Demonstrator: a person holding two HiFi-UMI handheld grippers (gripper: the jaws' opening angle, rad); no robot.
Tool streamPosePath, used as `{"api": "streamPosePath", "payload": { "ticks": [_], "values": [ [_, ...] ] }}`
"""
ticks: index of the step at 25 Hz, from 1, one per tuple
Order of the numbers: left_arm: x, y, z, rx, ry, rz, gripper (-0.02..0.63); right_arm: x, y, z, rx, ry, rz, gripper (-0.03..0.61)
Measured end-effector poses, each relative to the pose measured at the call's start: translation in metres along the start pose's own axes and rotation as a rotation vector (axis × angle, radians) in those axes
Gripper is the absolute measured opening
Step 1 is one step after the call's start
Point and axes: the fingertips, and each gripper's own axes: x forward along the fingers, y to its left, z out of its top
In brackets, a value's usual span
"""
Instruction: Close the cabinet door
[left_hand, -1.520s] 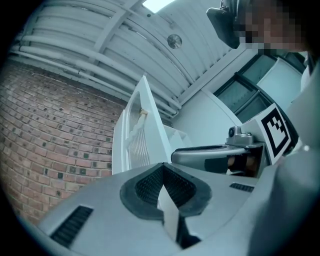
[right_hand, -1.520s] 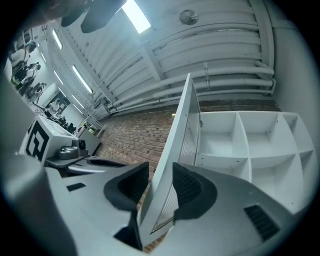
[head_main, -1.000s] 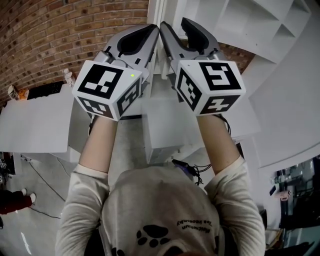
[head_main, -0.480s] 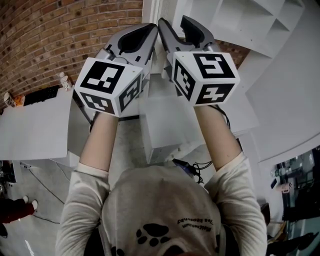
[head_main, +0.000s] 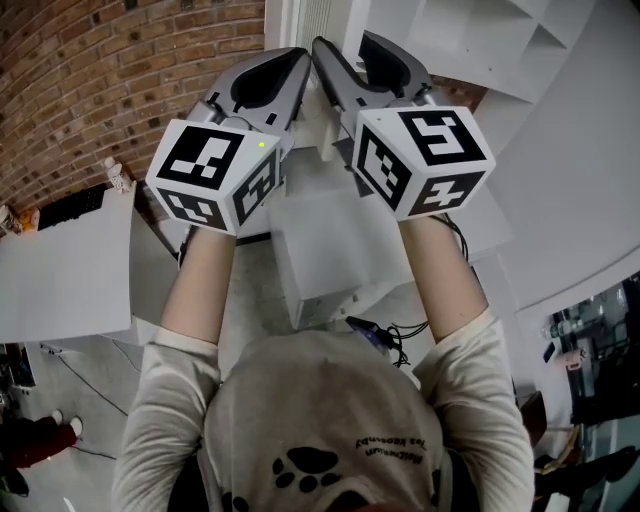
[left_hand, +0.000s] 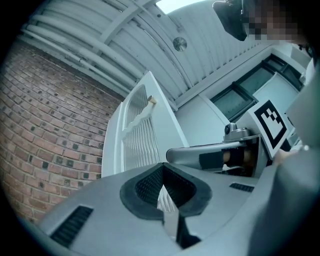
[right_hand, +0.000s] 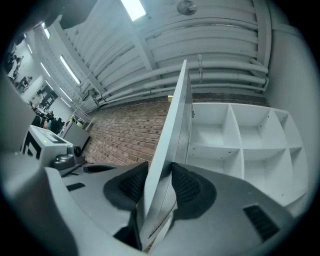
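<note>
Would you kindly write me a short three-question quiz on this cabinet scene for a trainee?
1. True or false: the cabinet door is fully closed.
2. What sits between the jaws of the right gripper? A) the door's edge B) a bottle C) nothing
3. Fill in: the wall beside the door is made of ____.
Key: 1 false, the shelves stand exposed; 2 A, the jaws have just been closing with that edge between them; 3 brick.

White slatted cabinet door (right_hand: 172, 130) stands edge-on, splitting the space: white shelf compartments (right_hand: 238, 137) gape open and free on its right, red brick wall (right_hand: 125, 135) bounds the left.
</note>
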Motion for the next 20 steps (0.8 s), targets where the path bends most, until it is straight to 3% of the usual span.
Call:
{"api": "streamPosePath", "payload": {
  "ticks": [7, 20],
  "values": [
    [0.021, -0.015, -0.010, -0.015, 0.002, -0.081, 0.009, -0.004, -0.017, -0.003, 0.003, 0.022, -0.019, 0.139],
    [0.049, -0.031, -0.023, -0.047, -0.014, -0.153, 0.009, -0.013, -0.063, -0.017, 0.049, 0.055, -0.056, 0.106]
  ]
}}
